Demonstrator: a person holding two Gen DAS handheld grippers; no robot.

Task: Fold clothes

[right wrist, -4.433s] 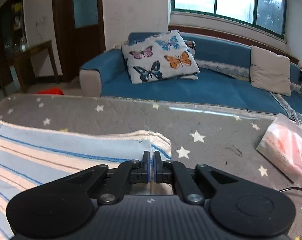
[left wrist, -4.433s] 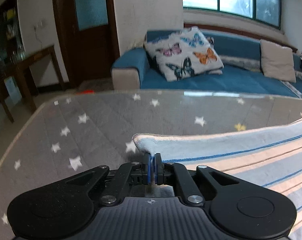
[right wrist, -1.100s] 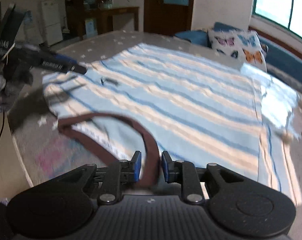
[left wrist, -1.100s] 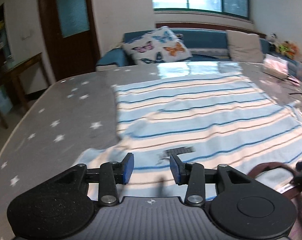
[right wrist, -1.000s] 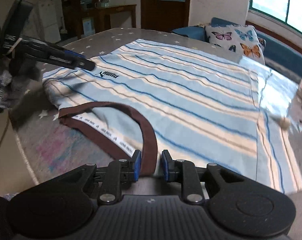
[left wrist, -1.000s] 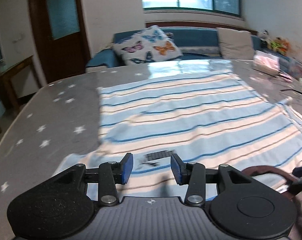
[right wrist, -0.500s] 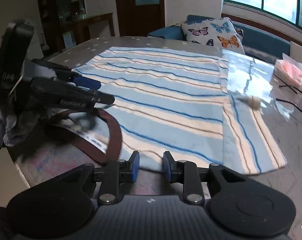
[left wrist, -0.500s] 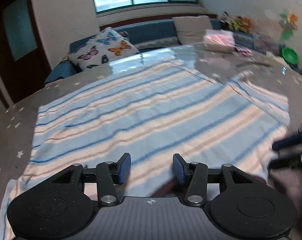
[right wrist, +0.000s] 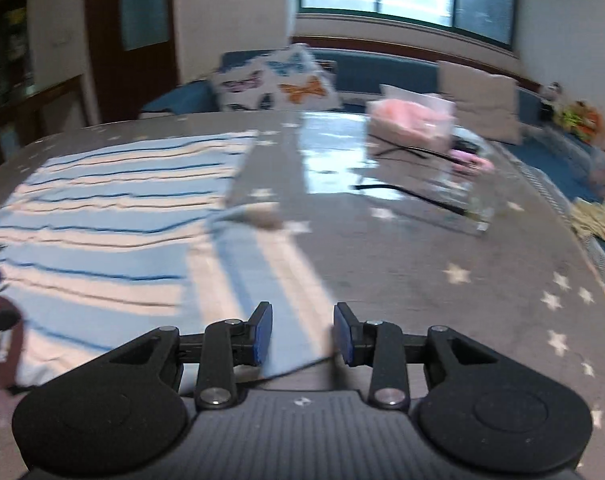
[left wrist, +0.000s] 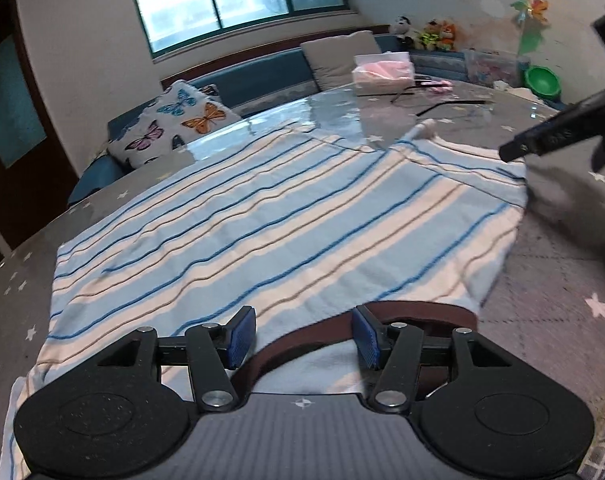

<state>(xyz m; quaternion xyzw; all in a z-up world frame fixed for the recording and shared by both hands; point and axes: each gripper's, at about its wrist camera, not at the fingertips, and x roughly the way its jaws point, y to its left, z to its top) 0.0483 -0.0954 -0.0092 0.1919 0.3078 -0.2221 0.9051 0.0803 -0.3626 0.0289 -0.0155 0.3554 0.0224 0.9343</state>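
A light-blue T-shirt with blue and tan stripes (left wrist: 270, 216) lies spread flat on the grey star-patterned table cover (left wrist: 562, 280). My left gripper (left wrist: 304, 334) hovers over its brown collar (left wrist: 314, 330). The jaws are opening, and the collar band shows in the gap below the blue pads, untouched by them. One of the right gripper's fingers (left wrist: 550, 138) shows at the shirt's far right corner. In the right wrist view my right gripper (right wrist: 302, 332) is over the sleeve (right wrist: 262, 264) near its front corner. Its jaws are opening and the pads are clear of the cloth.
A pink tissue pack (right wrist: 410, 120) and black cables (right wrist: 414, 196) lie on the table's far right part. Beyond the table stands a blue sofa with a butterfly cushion (left wrist: 174, 124) and a beige one. The table's right edge (right wrist: 598, 264) curves past several stars.
Both grippers let go of the shirt's far hem and came back to its near side. Over the last second both swung right and widened: the left onto the collar, the right from collar to sleeve.
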